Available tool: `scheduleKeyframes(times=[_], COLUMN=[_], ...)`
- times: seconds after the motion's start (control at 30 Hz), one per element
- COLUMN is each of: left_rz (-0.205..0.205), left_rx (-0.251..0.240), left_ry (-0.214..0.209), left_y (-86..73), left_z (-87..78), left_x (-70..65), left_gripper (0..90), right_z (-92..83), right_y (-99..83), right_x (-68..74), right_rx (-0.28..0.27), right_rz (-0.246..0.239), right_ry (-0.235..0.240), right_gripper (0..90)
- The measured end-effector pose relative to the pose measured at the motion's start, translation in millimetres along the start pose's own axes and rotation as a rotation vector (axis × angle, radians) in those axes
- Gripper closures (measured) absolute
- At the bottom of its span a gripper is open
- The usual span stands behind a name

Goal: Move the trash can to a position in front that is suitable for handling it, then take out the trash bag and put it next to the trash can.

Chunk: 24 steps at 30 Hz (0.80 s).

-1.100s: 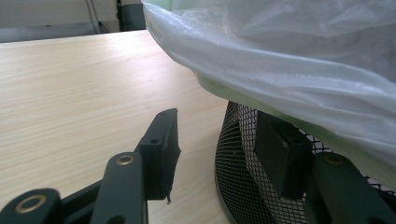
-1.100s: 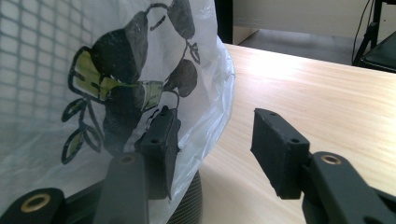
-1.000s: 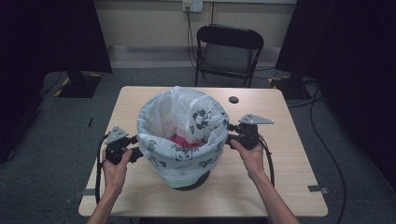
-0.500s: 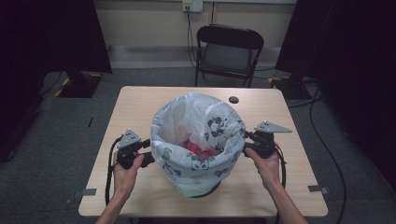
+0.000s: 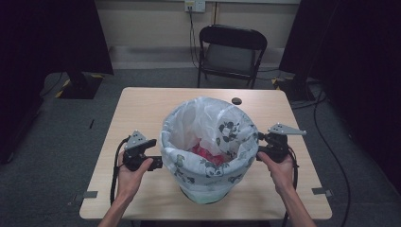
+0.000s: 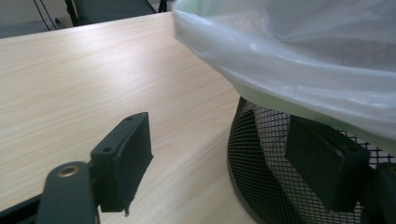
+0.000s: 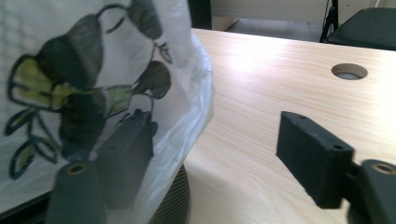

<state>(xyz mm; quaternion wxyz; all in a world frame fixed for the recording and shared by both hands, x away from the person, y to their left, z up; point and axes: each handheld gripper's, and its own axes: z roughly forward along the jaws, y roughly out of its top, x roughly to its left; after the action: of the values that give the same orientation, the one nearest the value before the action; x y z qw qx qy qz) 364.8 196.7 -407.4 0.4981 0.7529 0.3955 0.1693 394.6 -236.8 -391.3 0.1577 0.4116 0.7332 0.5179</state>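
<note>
Flanking the bag-lined bin (image 5: 208, 151) mid-worktop (image 5: 142, 104), both claws had just been opening: the left claw (image 5: 158, 163) gaped with nothing between its jaws, the right claw (image 5: 259, 152) released, one jaw against the bag's printed overhang. Bare worktop lay beyond the bin.

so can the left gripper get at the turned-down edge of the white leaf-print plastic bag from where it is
Probably yes: the left gripper is open right beside the white leaf-print plastic bag, its edge hanging over the black mesh bin, nothing between.
</note>
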Motion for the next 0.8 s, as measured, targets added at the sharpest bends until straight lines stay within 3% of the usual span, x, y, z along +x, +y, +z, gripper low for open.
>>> scheduleKeyframes(times=[0.1,0.17,0.27,0.47,0.57,0.8], left_rz=[-0.017,-0.002,-0.016,0.021,0.013,0.04], left_rx=[-0.024,-0.037,-0.069,-0.11,-0.173,-0.213], left_ry=[0.003,0.011,0.014,0.014,-0.005,-0.061], left_y=[2.9,6.9,14.2,30.1,43.2,61.8], left_z=[-8.4,-16.6,-29.0,-47.4,-61.9,-70.7], left_x=[8.7,14.9,19.7,15.8,14.7,4.8], left_gripper=[21.4,20.0,18.9,20.5,27.4,32.4], right_z=[-4.5,-7.4,-13.1,-27.8,-32.9,-43.9], right_y=[2.5,5.6,9.8,18.0,23.0,42.2], right_x=[-5.5,-8.0,-9.3,-2.3,0.4,8.7], right_rx=[-0.032,-0.034,-0.046,-0.086,-0.102,-0.136], right_rz=[0.023,0.025,0.035,0.008,0.0,-0.043], right_ry=[0.0,-0.006,0.008,0.002,0.012,0.017], right_gripper=[22.7,24.4,29.4,38.0,42.8,49.1])
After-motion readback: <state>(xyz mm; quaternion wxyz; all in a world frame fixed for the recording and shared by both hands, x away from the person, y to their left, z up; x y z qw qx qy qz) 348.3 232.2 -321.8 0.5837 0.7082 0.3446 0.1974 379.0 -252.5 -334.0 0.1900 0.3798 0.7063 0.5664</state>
